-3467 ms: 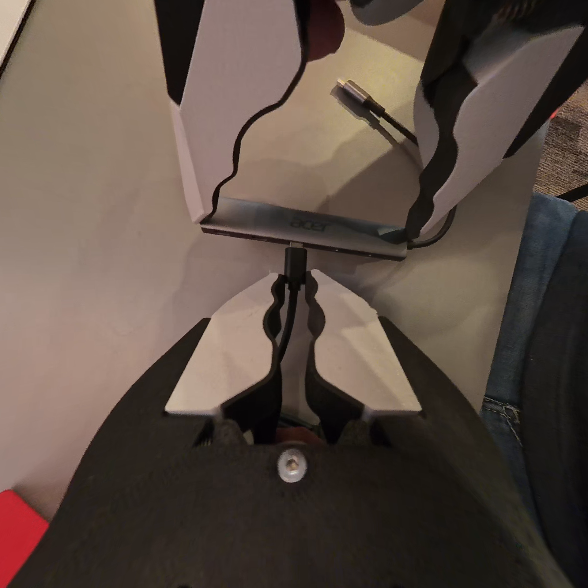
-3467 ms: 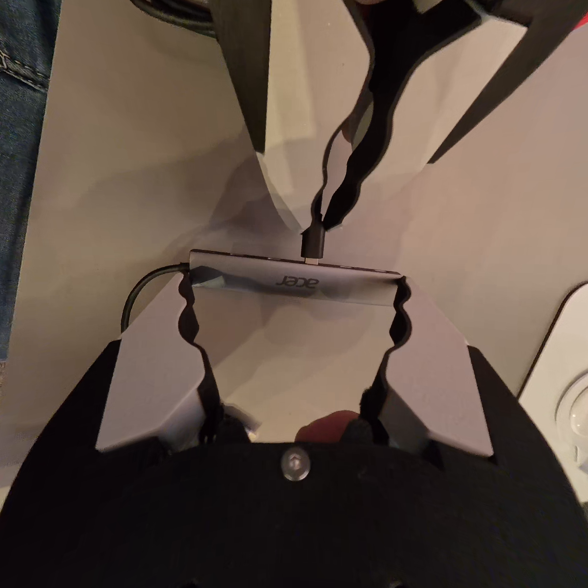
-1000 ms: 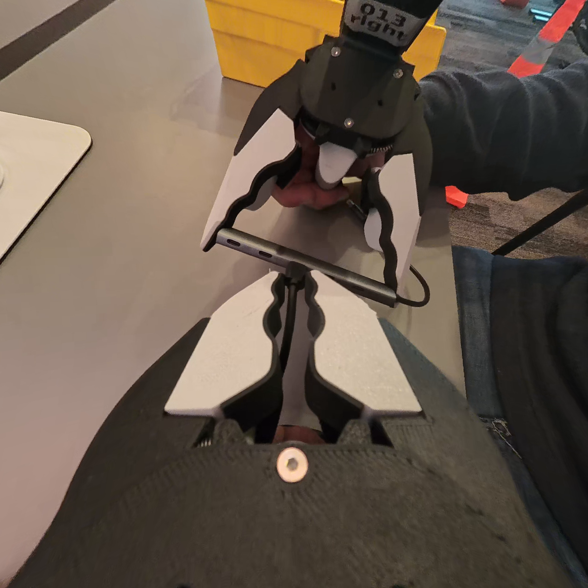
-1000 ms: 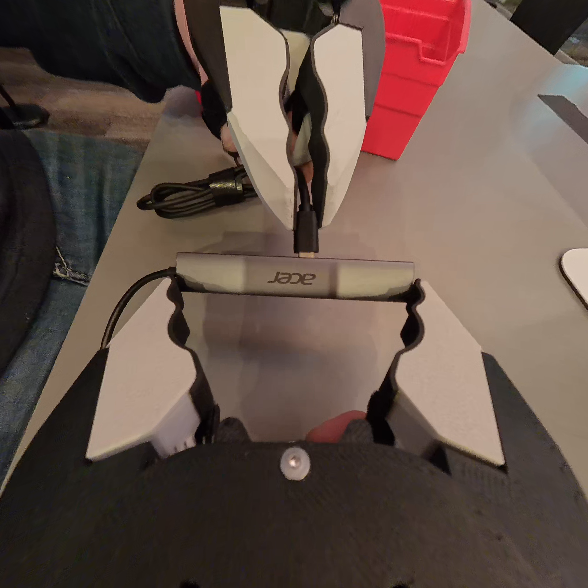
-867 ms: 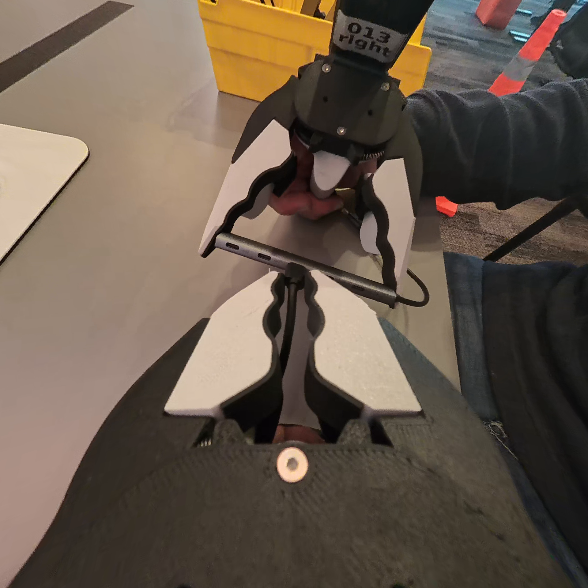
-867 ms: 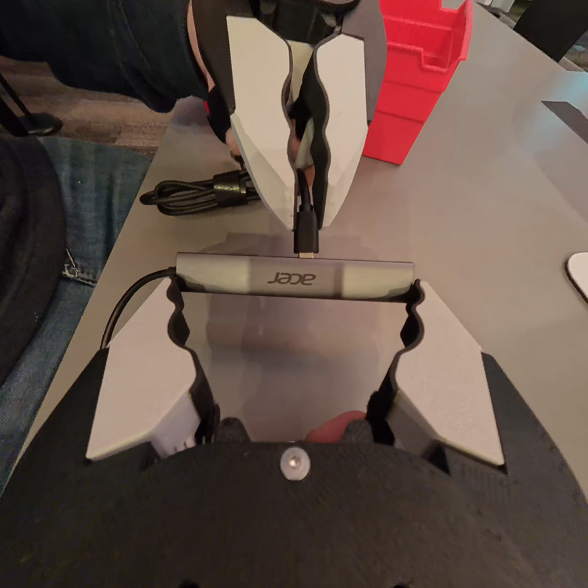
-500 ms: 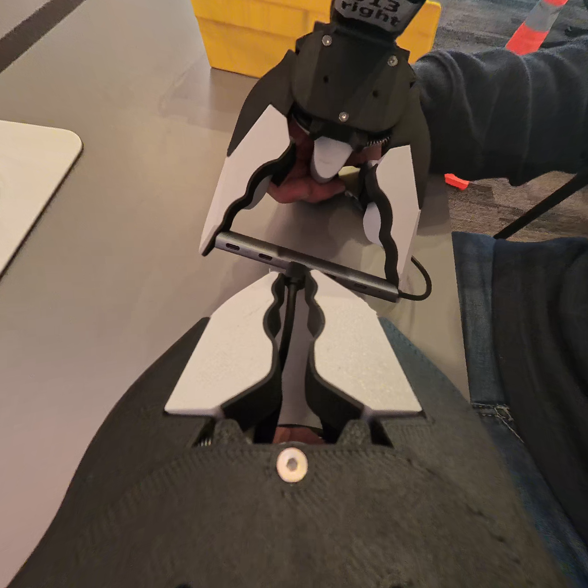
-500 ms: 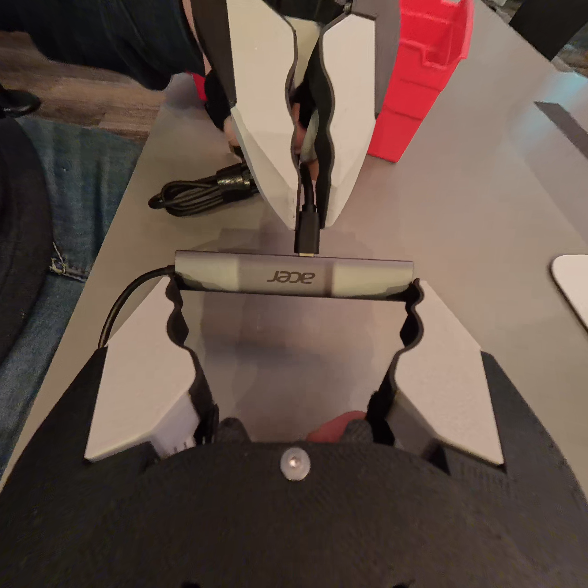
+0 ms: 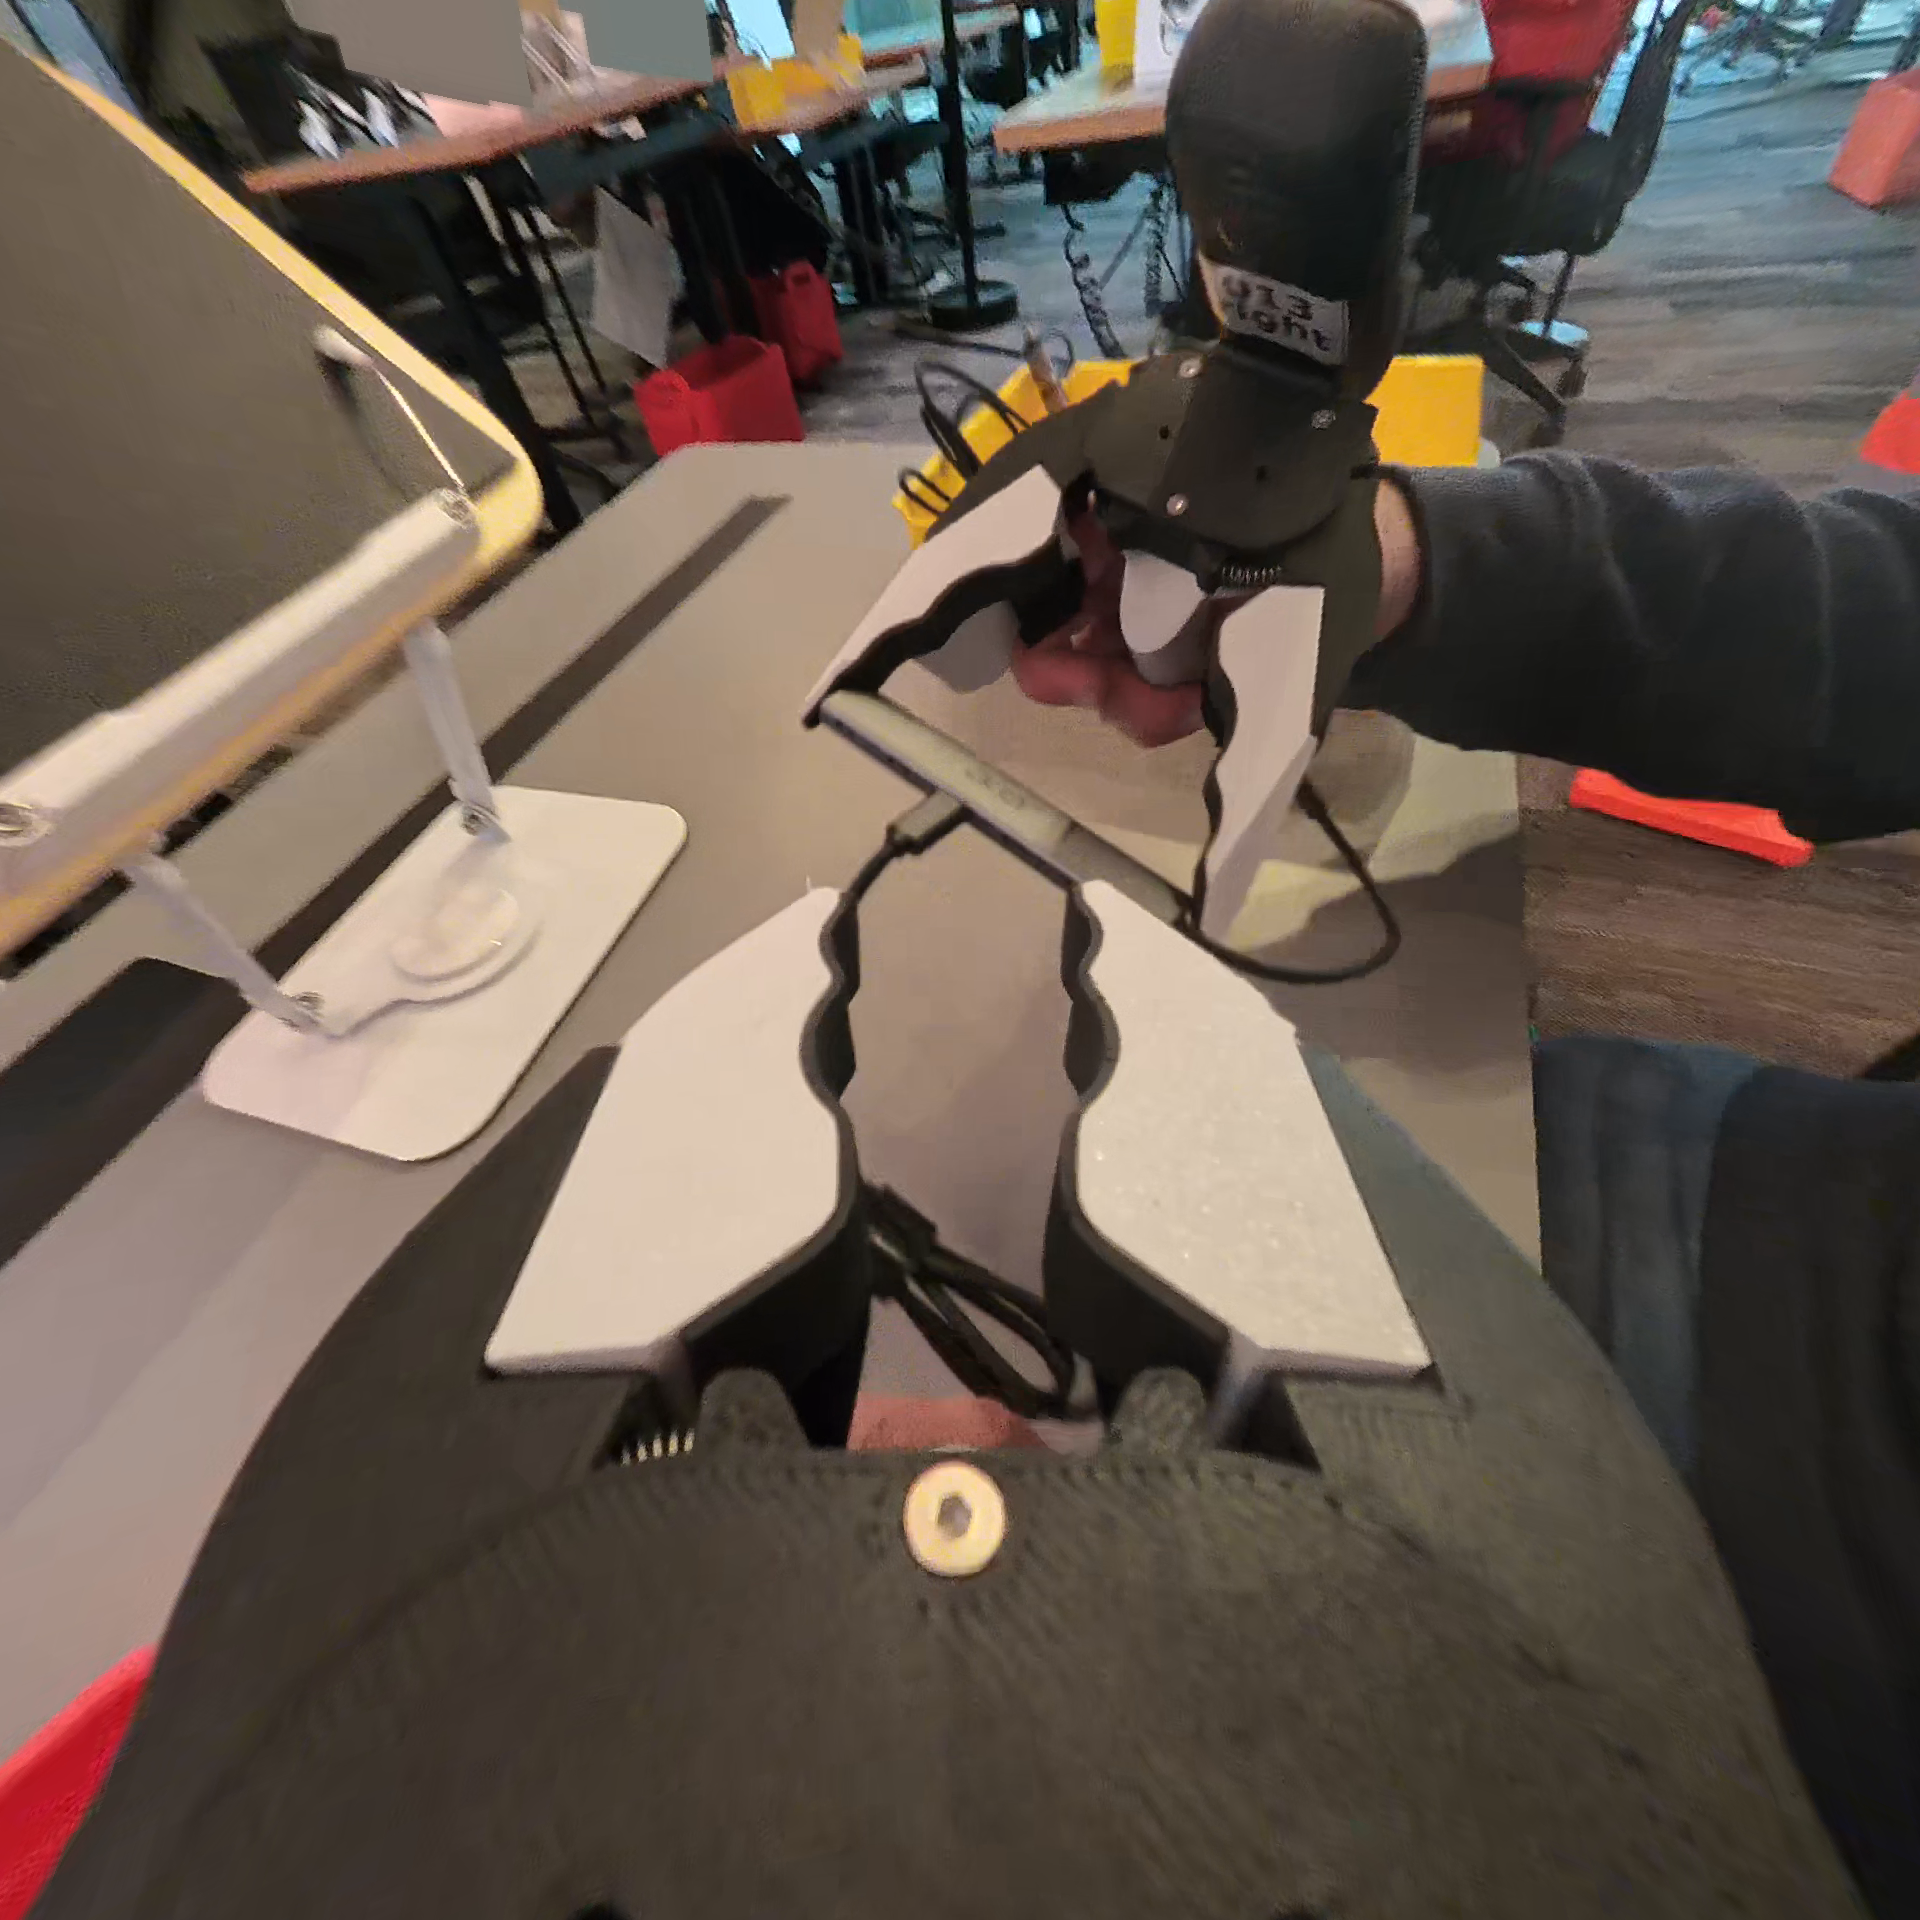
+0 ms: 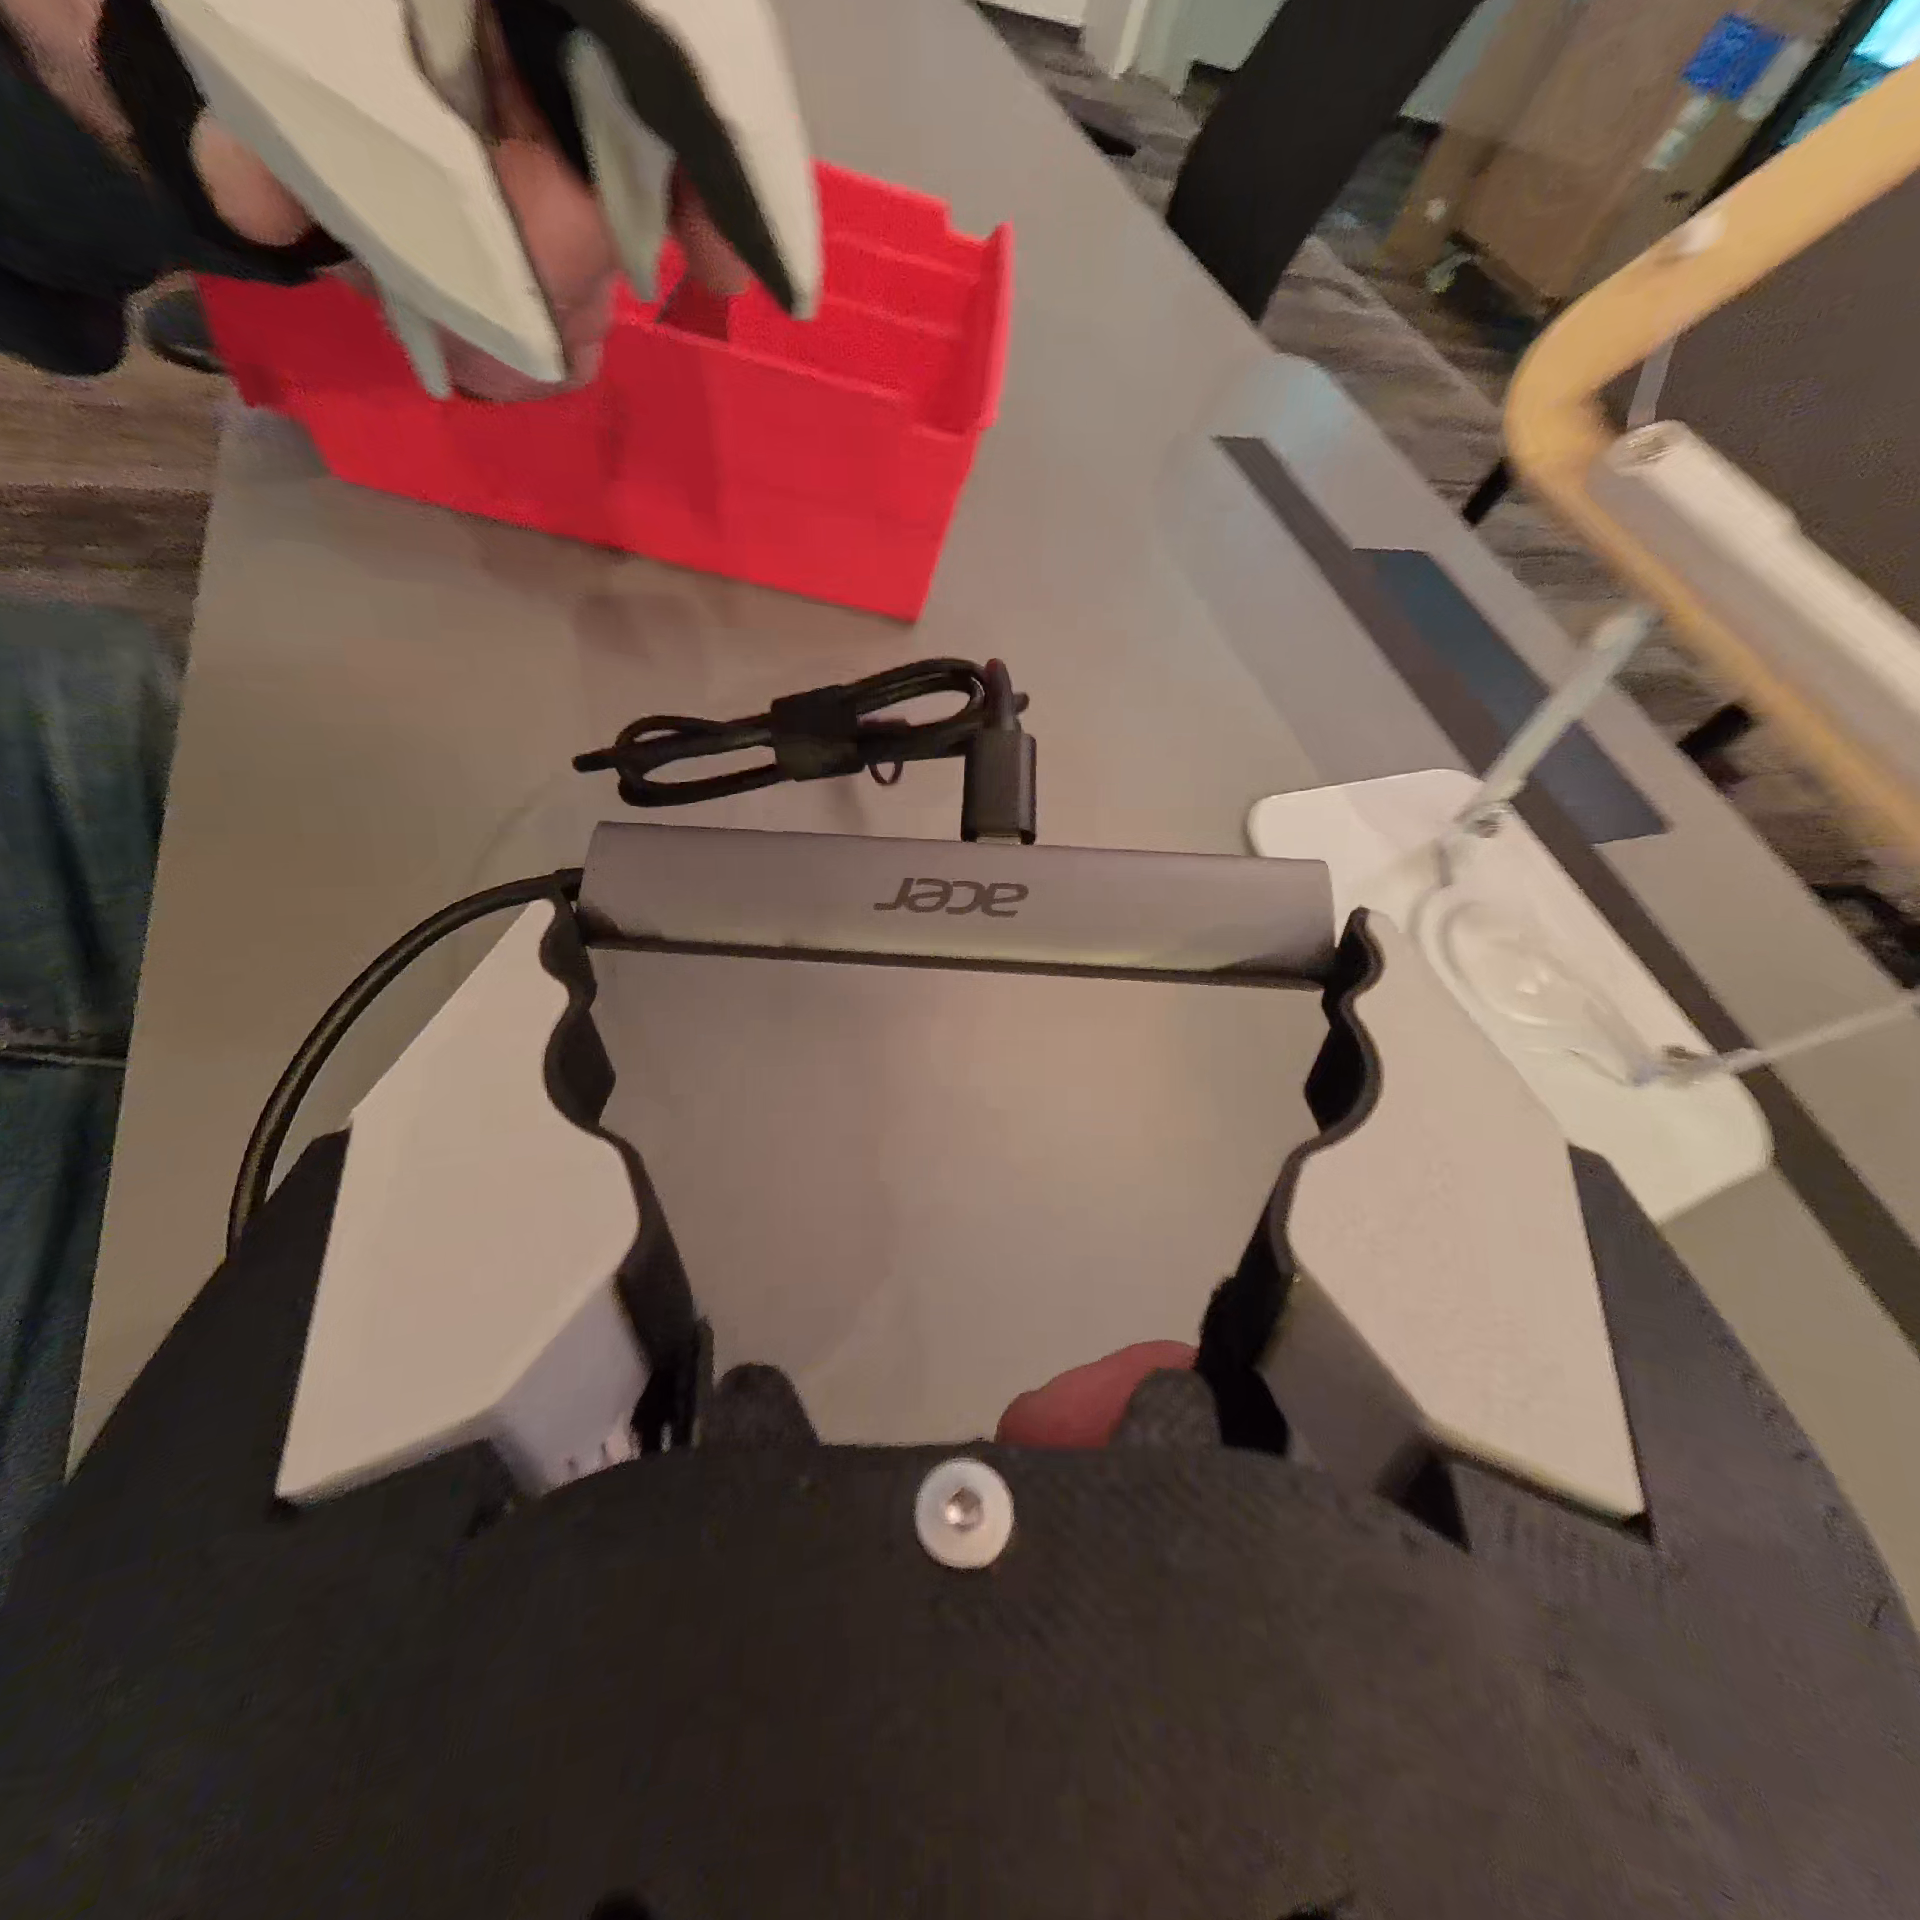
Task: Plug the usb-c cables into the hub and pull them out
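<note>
My right gripper (image 10: 956, 930) is shut on the two ends of a grey USB hub (image 10: 935, 894) and holds it above the grey table (image 10: 520, 644). A black USB-C plug (image 10: 1000, 790) sits in the hub's far side, and its bundled cable (image 10: 790, 743) lies on the table behind. My left gripper (image 9: 951, 904) is open and empty, drawn back from the plug (image 9: 925, 821). The loose cable (image 9: 966, 1299) runs through the gap between its fingers. In the right wrist view the left gripper (image 10: 665, 332) is blurred at the top left. The hub (image 9: 966, 779) is tilted in the left wrist view.
A red bin (image 10: 779, 468) stands at one end of the table, a yellow bin (image 9: 1423, 405) at the other. A white stand base (image 9: 447, 987) with a yellow-edged panel (image 9: 156, 416) stands to the side. The hub's own lead (image 10: 312, 1039) loops toward the person's legs (image 9: 1714, 1247). One gripper's finger ends stand about 10 cm off the other's.
My left gripper has opened, let go of the plug and pulled back and up. The plug stays in the hub. The right gripper still holds the hub, now raised and tilted.
</note>
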Available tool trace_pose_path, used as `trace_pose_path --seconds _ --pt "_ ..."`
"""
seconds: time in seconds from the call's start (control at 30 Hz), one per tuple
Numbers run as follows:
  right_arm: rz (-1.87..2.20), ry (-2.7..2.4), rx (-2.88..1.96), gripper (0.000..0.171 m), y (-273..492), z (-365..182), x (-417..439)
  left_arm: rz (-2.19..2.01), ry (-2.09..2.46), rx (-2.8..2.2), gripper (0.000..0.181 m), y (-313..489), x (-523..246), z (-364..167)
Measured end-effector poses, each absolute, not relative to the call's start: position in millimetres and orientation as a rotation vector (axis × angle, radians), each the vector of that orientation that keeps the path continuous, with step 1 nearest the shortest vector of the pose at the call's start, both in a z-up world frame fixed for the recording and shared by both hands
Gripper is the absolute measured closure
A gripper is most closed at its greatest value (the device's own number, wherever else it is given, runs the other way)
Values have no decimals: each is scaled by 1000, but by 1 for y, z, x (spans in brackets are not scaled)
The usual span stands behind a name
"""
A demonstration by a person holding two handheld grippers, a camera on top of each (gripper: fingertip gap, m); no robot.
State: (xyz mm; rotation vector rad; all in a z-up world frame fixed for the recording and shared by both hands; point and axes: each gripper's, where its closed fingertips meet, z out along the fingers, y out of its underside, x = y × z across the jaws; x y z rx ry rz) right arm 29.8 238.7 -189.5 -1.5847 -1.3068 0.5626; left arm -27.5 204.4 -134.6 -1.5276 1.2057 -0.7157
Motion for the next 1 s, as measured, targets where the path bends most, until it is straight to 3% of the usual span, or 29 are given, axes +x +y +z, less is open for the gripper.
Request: trace_pose_path --seconds 0.3,0.57,0.83,1.0 --pt "334 -1080 -1550 35 274 -83 114 -633 1155 -1575 148 193 -58 -152" --pt "-32 -903 -1549 35 298 8 253 -630 1109 -1647 150 196 -73 -178" --pt "-410 -1159 -1601 35 291 20 365 -616 1116 -1685 149 199 -72 -198" --pt "-497 -1387 -1665 35 282 0 404 -627 1134 -1712 148 199 -63 -212"
